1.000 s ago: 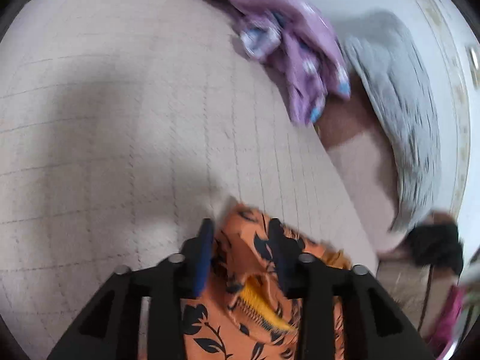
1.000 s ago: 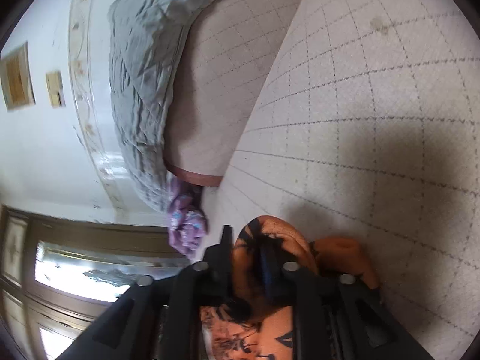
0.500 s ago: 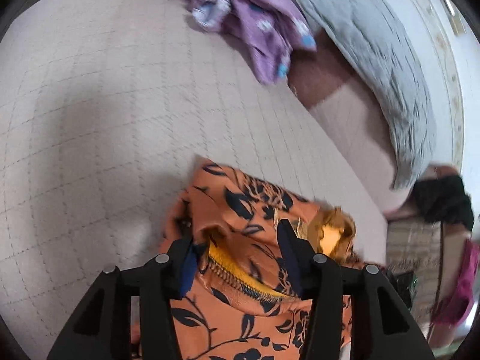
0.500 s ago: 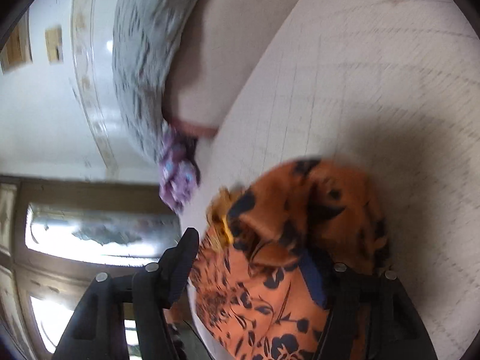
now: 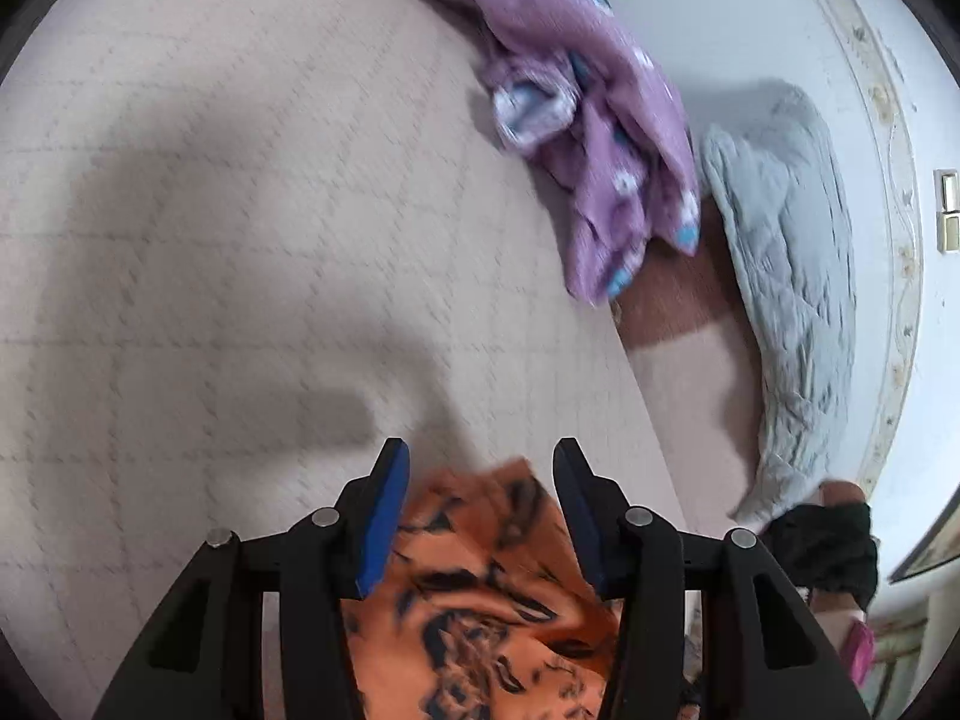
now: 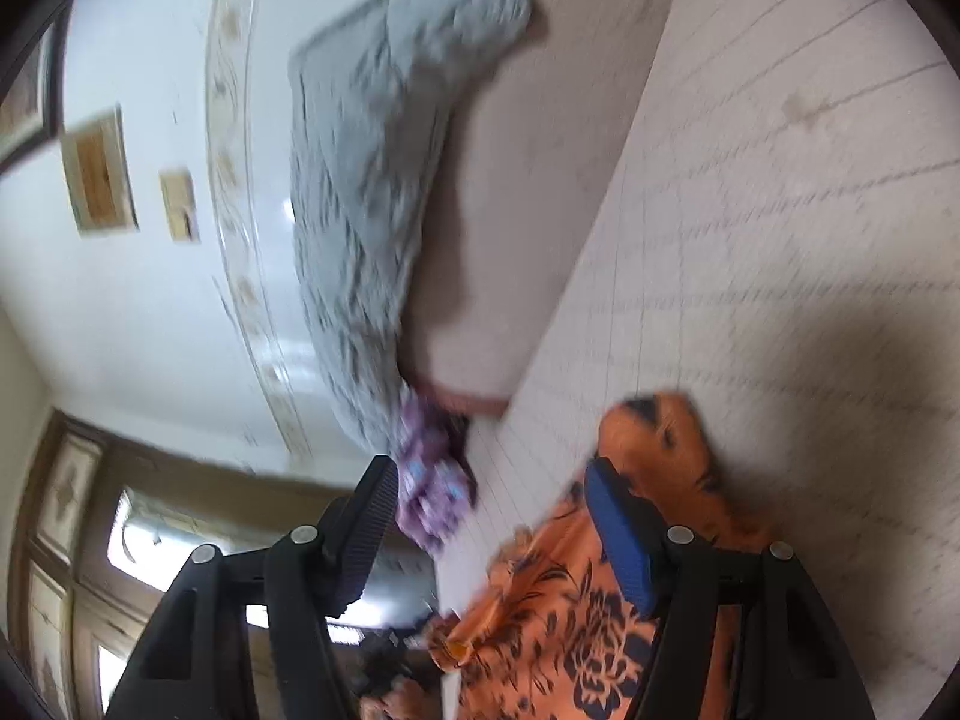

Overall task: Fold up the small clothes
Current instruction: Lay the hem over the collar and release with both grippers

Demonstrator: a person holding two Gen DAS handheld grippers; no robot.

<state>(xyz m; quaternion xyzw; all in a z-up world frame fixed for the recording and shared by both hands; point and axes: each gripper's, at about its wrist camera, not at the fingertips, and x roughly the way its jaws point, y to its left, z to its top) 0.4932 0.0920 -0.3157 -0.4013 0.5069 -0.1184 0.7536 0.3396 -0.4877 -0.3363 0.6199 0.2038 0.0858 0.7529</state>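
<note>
1. Since both sets of tongs stand with their jaws apart and nothing between the pads, the orange garment [image 5: 480, 594] lies released on the checked bedcover [image 5: 240, 240], which suits a pause between folds rather than a carry.
2. Nearest in the left wrist view, the left tongs [image 5: 480, 468] hang over the cloth's far edge, its blue pads on either side of an orange corner without pinching it; the cloth sits below the fingers, seemingly resting on the cover.
3. In the right wrist view the right tongs [image 6: 486, 480] are also spread wide, and the orange garment [image 6: 588, 600] lies under and beside the blue pad on the right, bunched rather than flat, so I judge the fold is not yet finished.
4. Motion blur smears the flower print in both views, so I cannot tell which edges or layers are uppermost.
5. Farther off, a purple garment [image 5: 594, 120] lies crumpled at the far edge of the bedcover, well apart from the orange one, probably waiting its turn.
6. Beyond that, a grey quilt [image 5: 792, 300] is pushed up along the white wall [image 5: 750, 18], likely to keep the working surface free.
7. Any next grip will need a clear edge of the orange cloth, since a bunched pinch could drag several layers.
</note>
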